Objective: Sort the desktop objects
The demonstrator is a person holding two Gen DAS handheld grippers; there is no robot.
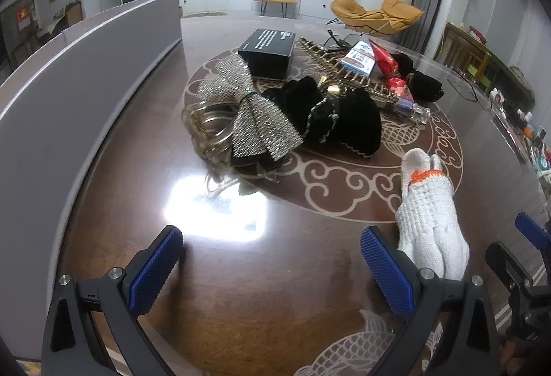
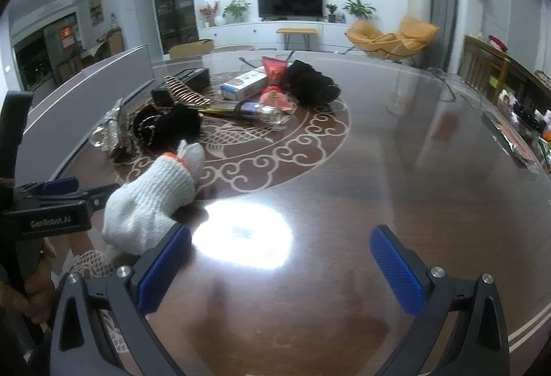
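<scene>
A pile of small objects lies at the middle of the dark brown table (image 1: 261,276): a silver sequin bow (image 1: 251,114), a black velvet bow (image 1: 341,121), a clear hair claw (image 1: 206,124), a black box (image 1: 268,52), a gold comb clip (image 1: 344,72), a blue-white carton (image 1: 358,60), a red packet (image 1: 384,57) and a small glass bottle (image 1: 413,109). A white knitted glove (image 1: 430,217) lies nearer, just right of my left gripper (image 1: 272,269), which is open and empty. My right gripper (image 2: 280,269) is open and empty, with the glove (image 2: 151,203) at its left.
A grey partition panel (image 1: 86,72) runs along the table's left side. The table's right edge (image 2: 530,327) curves close to my right gripper. Small bottles and clutter (image 1: 527,131) sit at the far right. A lamp glare (image 2: 244,234) shines on the tabletop.
</scene>
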